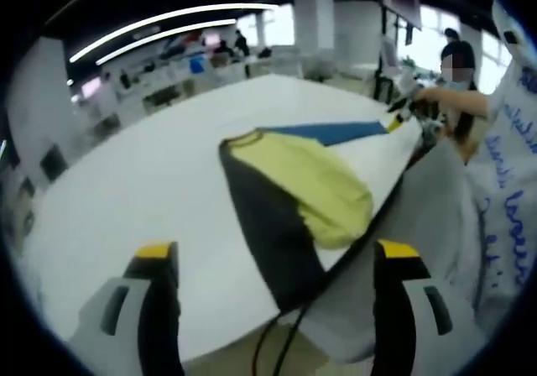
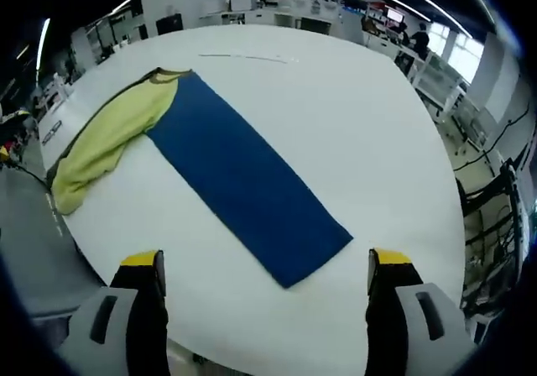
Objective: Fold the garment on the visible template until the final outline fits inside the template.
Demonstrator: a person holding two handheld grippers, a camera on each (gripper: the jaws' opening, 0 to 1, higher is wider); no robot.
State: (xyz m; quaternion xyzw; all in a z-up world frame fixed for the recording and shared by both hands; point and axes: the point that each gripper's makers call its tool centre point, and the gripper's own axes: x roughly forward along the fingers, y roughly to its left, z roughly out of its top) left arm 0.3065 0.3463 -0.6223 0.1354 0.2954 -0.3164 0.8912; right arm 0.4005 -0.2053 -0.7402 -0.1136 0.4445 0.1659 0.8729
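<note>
Both claws stand wide open and hold nothing: the left claw (image 1: 277, 263) hangs over the near desk edge, the right claw (image 2: 264, 267) over another edge of the white desk (image 2: 336, 99). On it lies the garment (image 2: 109, 137), yellow-green and dark, bunched at one rim beside the long blue template (image 2: 243, 179), possibly overlapping its end. Soft, light cloth, likely to slump and crease; best pinched at a hem or corner.
</note>
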